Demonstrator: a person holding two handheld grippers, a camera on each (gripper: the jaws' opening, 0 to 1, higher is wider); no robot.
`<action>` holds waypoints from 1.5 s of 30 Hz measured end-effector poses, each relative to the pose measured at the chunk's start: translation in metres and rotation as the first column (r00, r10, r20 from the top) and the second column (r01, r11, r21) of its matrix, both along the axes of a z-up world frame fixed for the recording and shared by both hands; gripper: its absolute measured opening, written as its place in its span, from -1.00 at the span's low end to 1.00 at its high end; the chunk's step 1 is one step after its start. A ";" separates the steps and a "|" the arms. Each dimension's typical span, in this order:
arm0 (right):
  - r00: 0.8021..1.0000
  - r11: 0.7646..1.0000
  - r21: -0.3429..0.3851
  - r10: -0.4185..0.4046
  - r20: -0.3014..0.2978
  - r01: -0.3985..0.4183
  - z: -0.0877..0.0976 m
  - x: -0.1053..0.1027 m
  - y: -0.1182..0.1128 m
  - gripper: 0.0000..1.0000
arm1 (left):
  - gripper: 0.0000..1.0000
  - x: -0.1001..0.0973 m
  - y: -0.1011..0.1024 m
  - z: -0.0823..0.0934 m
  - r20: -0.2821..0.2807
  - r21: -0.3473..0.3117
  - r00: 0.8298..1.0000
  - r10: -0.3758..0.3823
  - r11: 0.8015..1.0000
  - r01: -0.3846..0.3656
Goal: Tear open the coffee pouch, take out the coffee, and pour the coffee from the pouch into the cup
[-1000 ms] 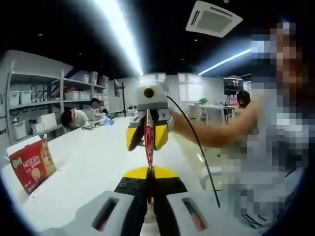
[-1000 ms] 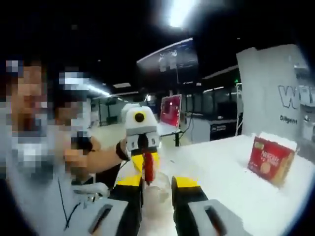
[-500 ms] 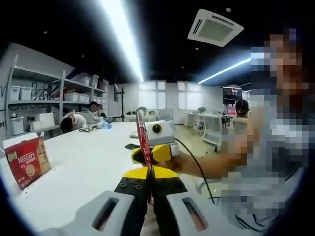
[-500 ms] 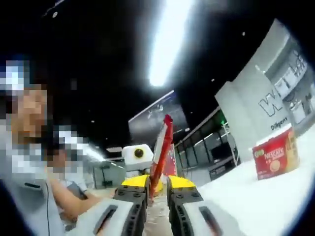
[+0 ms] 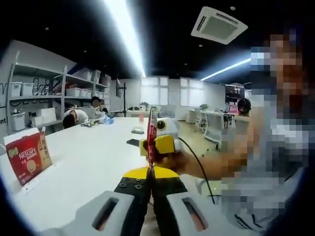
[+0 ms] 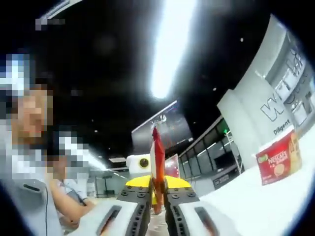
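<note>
A: Red pouch (image 5: 151, 132) at frame centre, edge-on, pinched by both the left gripper (image 5: 150, 178) and the right gripper (image 6: 157, 189), jaws together on it.

B: Torn yet?

A: Can't tell. Pouring is still left, I'd judge.

I count one coffee pouch (image 5: 151, 132), thin and red, standing on edge between the two grippers. There are two grippers: the left gripper (image 5: 150, 173) and the right gripper (image 6: 156, 183), each with two jaws closed on the pouch. On the white table (image 5: 83, 167) there is one red coffee box (image 5: 28, 158), near its left edge. At the far end of the table I see two persons bent over. One ceiling air unit (image 5: 218, 24) hangs above, and two long light strips.
</note>
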State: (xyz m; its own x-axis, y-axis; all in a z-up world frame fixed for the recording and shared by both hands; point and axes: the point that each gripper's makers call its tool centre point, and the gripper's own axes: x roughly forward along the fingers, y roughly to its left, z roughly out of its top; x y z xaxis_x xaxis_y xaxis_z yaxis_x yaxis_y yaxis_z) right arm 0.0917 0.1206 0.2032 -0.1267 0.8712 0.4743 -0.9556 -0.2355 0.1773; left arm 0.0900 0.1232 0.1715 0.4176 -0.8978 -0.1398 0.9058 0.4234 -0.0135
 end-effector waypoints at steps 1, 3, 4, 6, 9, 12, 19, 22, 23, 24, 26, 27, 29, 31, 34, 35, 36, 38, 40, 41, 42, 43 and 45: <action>1.000 1.000 -0.003 -0.010 0.001 0.010 0.000 0.000 0.000 -0.85 | -0.92 0.001 0.000 0.000 -0.003 -0.002 1.000 0.003 1.000 -0.003; 1.000 1.000 -0.007 -0.013 -0.006 0.013 0.002 0.000 0.000 -0.87 | -0.88 0.001 -0.001 0.001 -0.013 -0.014 1.000 0.003 1.000 -0.003; 1.000 1.000 -0.002 -0.022 -0.007 0.022 0.003 0.001 -0.001 -0.87 | -0.85 0.001 -0.001 0.004 -0.015 -0.033 1.000 -0.002 0.999 0.001; 1.000 1.000 0.013 -0.026 -0.004 0.026 0.009 0.000 -0.003 -0.88 | -0.76 0.001 0.000 0.010 -0.026 -0.067 1.000 -0.002 0.998 0.000; 1.000 1.000 0.018 -0.026 0.005 0.026 0.014 -0.001 -0.003 -0.88 | -0.72 0.000 0.002 0.017 -0.032 -0.080 0.999 -0.002 0.997 -0.001; 0.999 0.999 -0.001 -0.032 0.031 0.032 0.013 -0.002 0.001 -0.88 | -0.71 0.000 0.004 0.020 -0.026 -0.069 1.000 0.003 0.998 -0.005; 0.998 0.999 -0.006 -0.031 0.046 0.031 0.015 -0.004 0.001 -0.89 | -0.72 0.000 0.008 0.022 -0.018 -0.066 1.000 0.007 0.998 -0.008; 0.999 0.999 -0.013 -0.031 0.045 0.032 0.015 -0.002 0.001 -0.89 | -0.71 -0.002 0.003 0.019 -0.022 -0.058 1.000 -0.009 0.998 0.008; 0.999 0.999 -0.014 -0.030 0.044 0.031 0.015 -0.001 0.001 -0.89 | -0.71 -0.003 0.000 0.017 -0.023 -0.050 1.000 -0.011 0.999 0.009; 0.999 0.999 -0.014 -0.031 0.045 0.031 0.016 -0.001 0.001 -0.89 | -0.71 -0.002 -0.002 0.016 -0.022 -0.041 1.000 -0.011 0.999 0.010; 0.998 0.999 -0.017 -0.027 0.048 0.028 0.017 -0.002 0.002 -0.89 | -0.74 -0.002 -0.005 0.013 -0.016 -0.025 1.000 -0.014 1.000 0.014; 0.998 0.999 -0.021 -0.025 0.051 0.026 0.017 -0.003 0.002 -0.89 | -0.76 -0.001 -0.005 0.013 -0.004 -0.014 1.000 -0.014 1.000 0.014; 0.998 0.999 -0.031 -0.024 0.058 0.026 0.016 -0.003 0.002 -0.89 | -0.77 0.000 -0.006 0.012 0.002 -0.006 1.000 -0.013 1.000 0.013; 0.998 0.999 -0.038 -0.022 0.060 0.025 0.014 -0.004 0.003 -0.89 | -0.82 0.000 -0.007 0.012 0.005 -0.007 1.000 -0.019 1.000 0.019; 0.998 0.998 -0.051 -0.026 0.061 0.029 0.012 -0.002 0.003 -0.89 | -0.89 -0.001 -0.007 0.010 0.014 0.006 1.000 -0.026 1.000 0.026; 0.997 0.998 -0.055 -0.028 0.066 0.031 0.011 -0.002 0.004 -0.89 | -0.89 0.000 -0.007 0.010 0.017 0.008 1.000 -0.026 1.000 0.026; 0.997 0.998 -0.061 -0.031 0.073 0.036 0.011 -0.002 0.004 -0.88 | -0.90 0.000 -0.007 0.009 0.017 0.009 1.000 -0.026 1.000 0.026; 0.997 0.997 -0.068 -0.027 0.073 0.032 0.009 -0.003 0.005 -0.88 | -0.91 0.000 -0.006 0.008 0.018 0.013 1.000 -0.026 1.000 0.026; 0.997 0.997 -0.070 -0.022 0.072 0.027 0.009 -0.003 0.005 -0.86 | -0.92 0.000 -0.005 0.008 0.022 0.017 0.999 -0.026 1.000 0.025; 0.997 0.997 -0.067 -0.019 0.074 0.024 0.009 -0.004 0.005 -0.85 | -0.92 -0.001 -0.005 0.008 0.023 0.016 0.999 -0.027 1.000 0.026; 0.997 0.998 -0.059 -0.019 0.081 0.023 0.010 -0.004 0.005 -0.83 | -0.92 -0.001 -0.005 0.009 0.025 0.013 0.999 -0.028 1.000 0.028; 0.996 0.998 -0.057 -0.021 0.083 0.026 0.009 -0.004 0.005 -0.81 | -0.92 -0.002 -0.005 0.009 0.026 0.011 0.999 -0.029 1.000 0.029; 0.996 0.997 -0.065 -0.023 0.085 0.029 0.006 -0.004 0.007 -0.79 | -0.92 -0.003 -0.006 0.009 0.025 0.007 0.999 -0.030 1.000 0.030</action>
